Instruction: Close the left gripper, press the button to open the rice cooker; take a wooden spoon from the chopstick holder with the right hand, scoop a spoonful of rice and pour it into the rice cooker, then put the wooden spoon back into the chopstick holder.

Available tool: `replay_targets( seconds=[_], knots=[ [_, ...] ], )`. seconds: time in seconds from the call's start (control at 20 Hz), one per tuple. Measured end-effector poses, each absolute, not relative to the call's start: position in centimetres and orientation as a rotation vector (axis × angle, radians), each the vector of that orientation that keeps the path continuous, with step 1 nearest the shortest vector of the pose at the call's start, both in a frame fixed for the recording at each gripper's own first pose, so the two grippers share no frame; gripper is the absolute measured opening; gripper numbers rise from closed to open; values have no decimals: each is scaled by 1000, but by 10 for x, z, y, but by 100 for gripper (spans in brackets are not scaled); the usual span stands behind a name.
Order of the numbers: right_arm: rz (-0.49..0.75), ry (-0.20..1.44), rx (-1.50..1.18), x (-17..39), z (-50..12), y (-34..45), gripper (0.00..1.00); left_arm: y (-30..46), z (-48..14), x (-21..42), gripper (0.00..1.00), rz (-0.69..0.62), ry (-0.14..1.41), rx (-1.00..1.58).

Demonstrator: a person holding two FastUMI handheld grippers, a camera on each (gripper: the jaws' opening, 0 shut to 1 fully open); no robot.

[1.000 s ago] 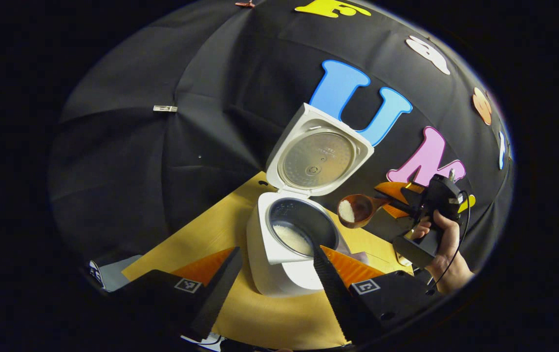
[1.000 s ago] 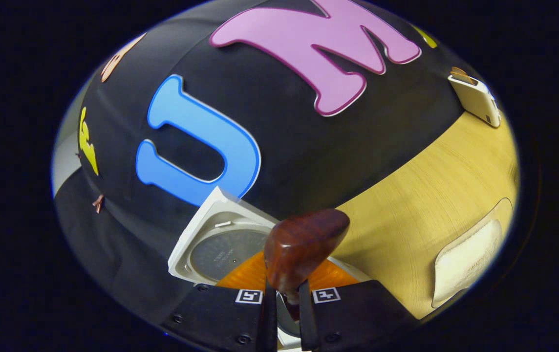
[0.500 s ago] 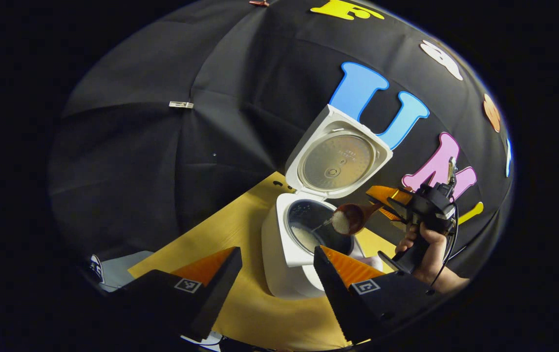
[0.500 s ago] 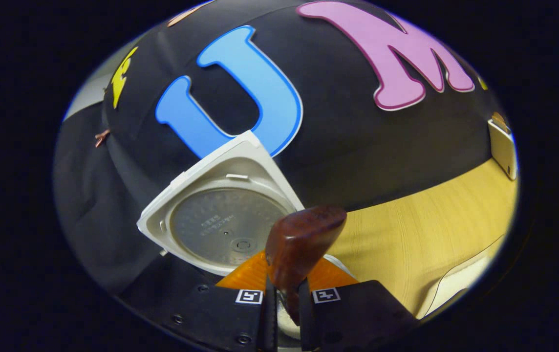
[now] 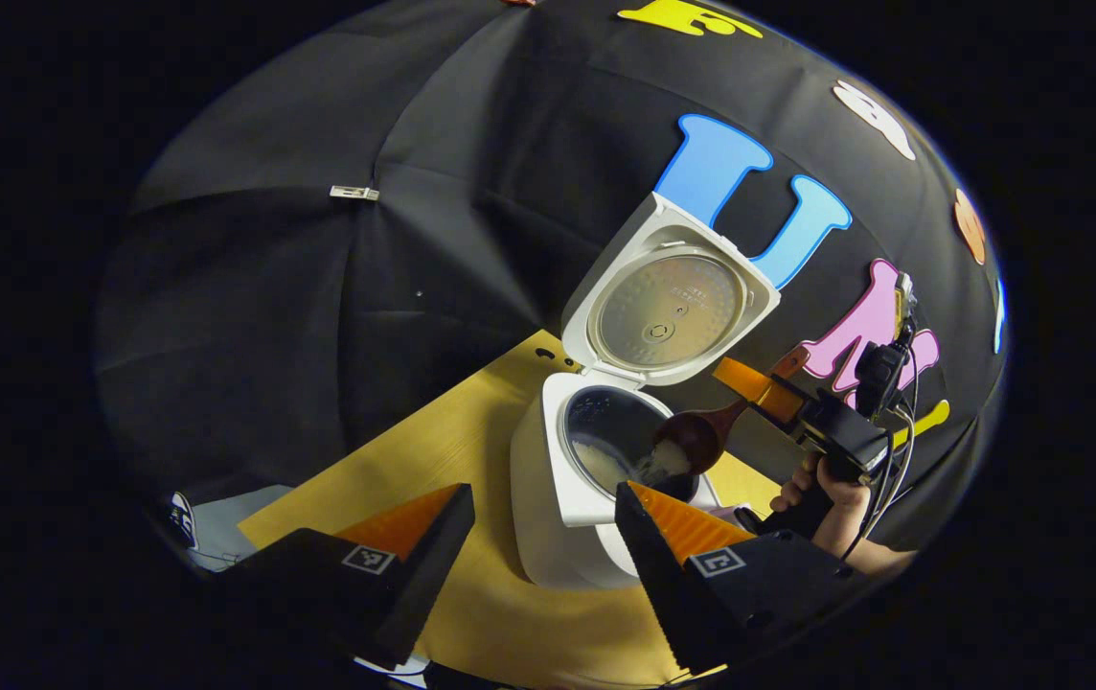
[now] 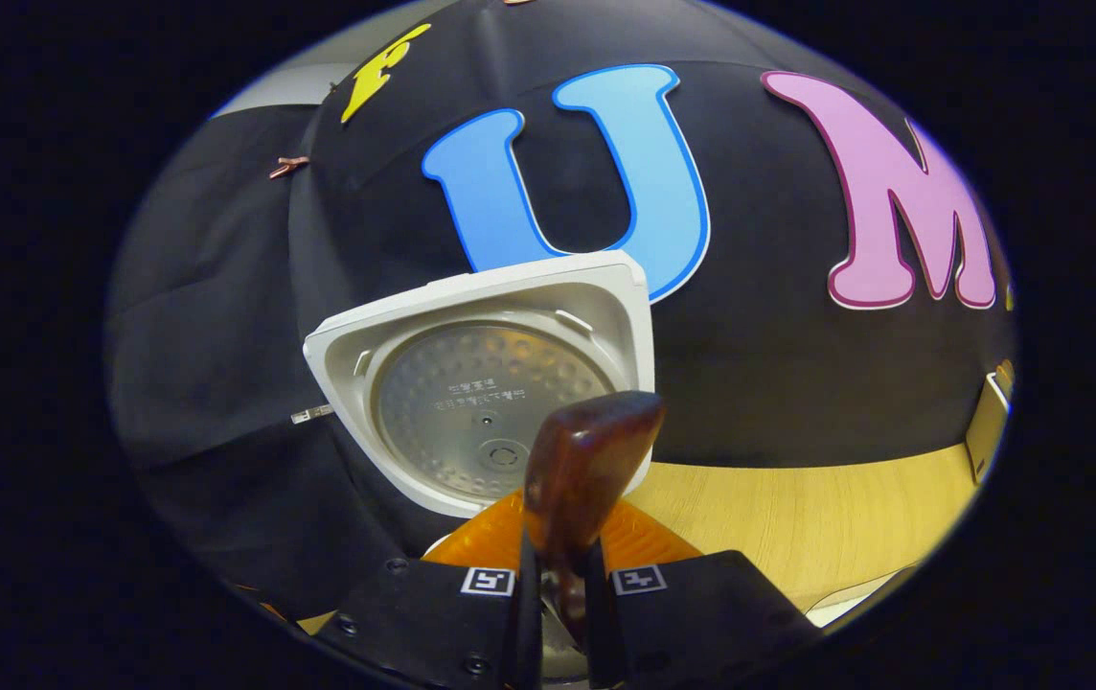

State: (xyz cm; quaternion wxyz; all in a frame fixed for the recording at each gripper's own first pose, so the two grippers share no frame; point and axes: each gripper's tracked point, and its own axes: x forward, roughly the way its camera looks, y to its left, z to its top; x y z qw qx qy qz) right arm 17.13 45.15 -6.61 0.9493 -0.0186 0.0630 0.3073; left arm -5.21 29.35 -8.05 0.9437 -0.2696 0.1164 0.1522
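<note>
In the left gripper view, the left gripper [image 5: 538, 537] hangs with its two fingers spread wide apart, nothing between them. Just ahead of it, framed in the gap between the fingers, stands the white rice cooker [image 5: 562, 522] on the wooden worktop [image 5: 385, 474]. Its lid [image 5: 668, 307] stands swung up and back, the metal inner plate facing the gripper, and a patch of rice [image 5: 601, 465] lies in the dark inner pot.

Ahead and to the right of the left gripper, a person's hand [image 5: 821, 484] holds the right gripper [image 5: 759, 388], which pinches the handle of the wooden spoon [image 5: 701, 436]. The spoon's bowl is tipped down over the right side of the pot's opening, with white grains at its lower edge; whether the bowl touches the pot rim cannot be told.

In the right gripper view, the right gripper's [image 6: 562, 585] fingers are pressed close together on the spoon's dark reddish handle [image 6: 582, 479], whose blunt end rises straight ahead of them. Beyond and slightly left of the handle stands the raised lid [image 6: 471, 383], its dimpled inner plate facing the gripper. The worktop [image 6: 797, 517] stretches off to the right of the fingers
</note>
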Motion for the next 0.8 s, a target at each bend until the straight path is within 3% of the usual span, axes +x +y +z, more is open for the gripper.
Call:
replay_targets(
  seconds=[0.05, 0.1, 0.8],
  knots=[
    [631, 110, -52, 170, -64, 454, 22, 294, -81, -52, 92, 309, 235, -554],
    [636, 91, -70, 168, -63, 456, 22, 294, -81, -52, 95, 308, 236, -557],
    [757, -188, -481, 120, -67, 486, 22, 311, -99, -61, 95, 329, 226, -625]
  ],
)
